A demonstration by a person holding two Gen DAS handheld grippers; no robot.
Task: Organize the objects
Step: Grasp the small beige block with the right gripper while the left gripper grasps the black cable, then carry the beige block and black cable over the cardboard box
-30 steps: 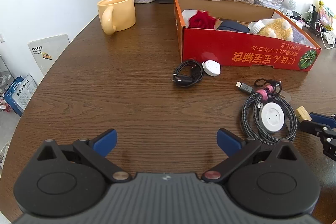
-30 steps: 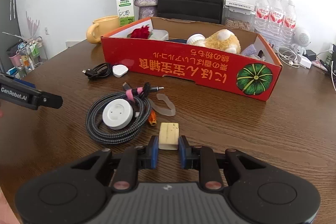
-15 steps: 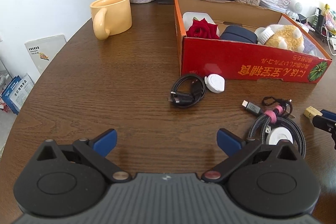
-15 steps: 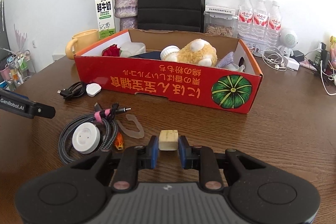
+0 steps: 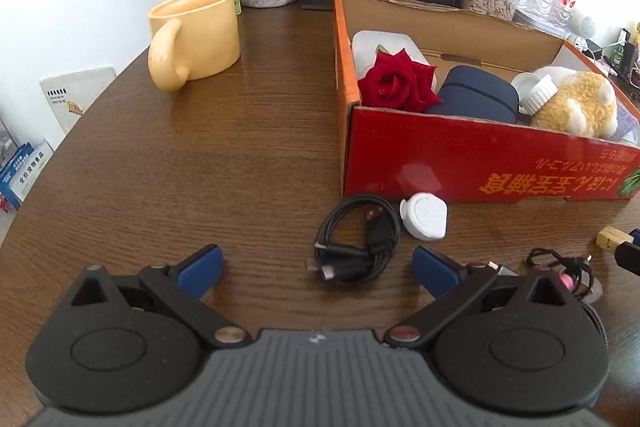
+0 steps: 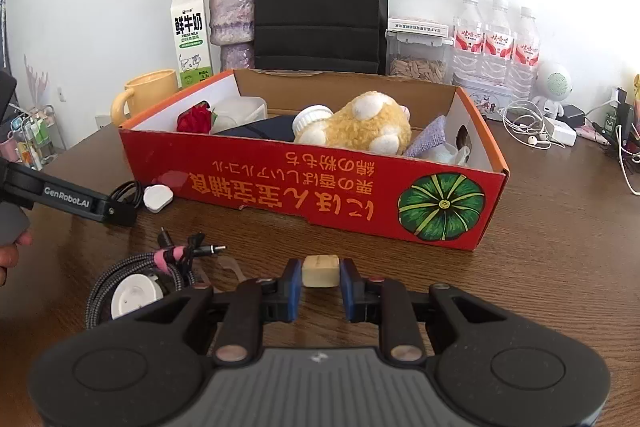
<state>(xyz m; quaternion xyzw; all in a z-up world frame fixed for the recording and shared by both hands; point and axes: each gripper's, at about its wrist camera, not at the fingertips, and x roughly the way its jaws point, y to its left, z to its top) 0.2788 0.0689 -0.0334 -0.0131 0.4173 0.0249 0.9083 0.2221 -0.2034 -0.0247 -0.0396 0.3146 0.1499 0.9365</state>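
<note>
Cream-coloured block (image 6: 320,270), a small squarish piece with rounded edges and a matte face, sits pinched between the blue-padded fingers (image 6: 293,283) of the right gripper (image 6: 320,281), which are drawn in to a narrow gap and press on its two sides. Straight ahead of those fingers and slightly above them stands the red cardboard box (image 6: 280,187), its long axis running across the line of reach; its open top already holds a red rose (image 6: 195,119), a plush toy (image 6: 360,127) and a dark case (image 5: 476,95). The block is carried clear of the worktop (image 6: 560,227), so the coming move is judged to be a lift forward over the box's near wall.

The left gripper (image 5: 318,265) hovers with its fingers (image 5: 202,267) spread wide and holding nothing. Just ahead of them, between the pads and nearer the right-hand one, lies a coiled black cable (image 5: 356,241), with a white round plug (image 5: 423,216) touching or just beside its far side, close under the box wall. The left hand is the nearer one to that pair. A braided cable coil (image 6: 132,287) around a white disc (image 6: 136,294) lies on the worktop to the left of the right fingers.
</note>
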